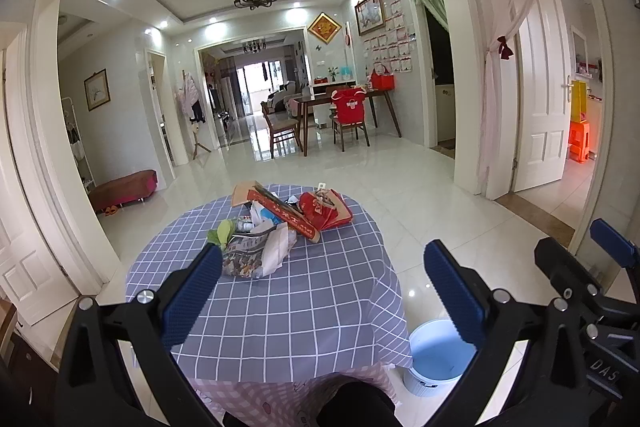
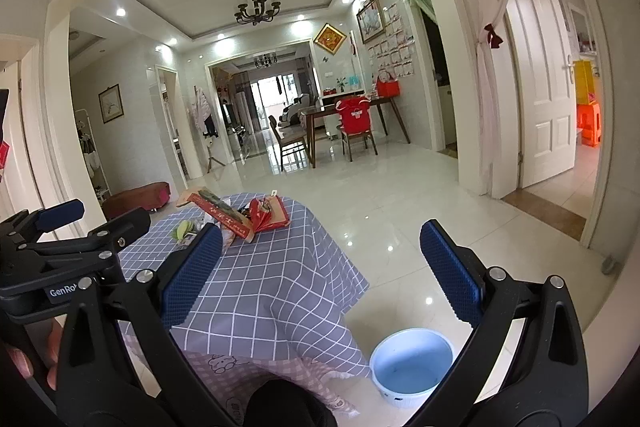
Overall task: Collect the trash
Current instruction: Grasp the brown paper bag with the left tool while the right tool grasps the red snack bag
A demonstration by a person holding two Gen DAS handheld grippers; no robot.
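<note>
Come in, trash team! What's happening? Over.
Both tongs open, empty: left, right. Trash pile sits untouched on the checked table. Blue bin on the floor, right of the table. Nothing in the way.

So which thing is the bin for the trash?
Find the round table with the grey checked cloth. On the floor by its near right side stands the bin, a pale blue round tub, open-topped. The trash pile is up on the table.
</note>
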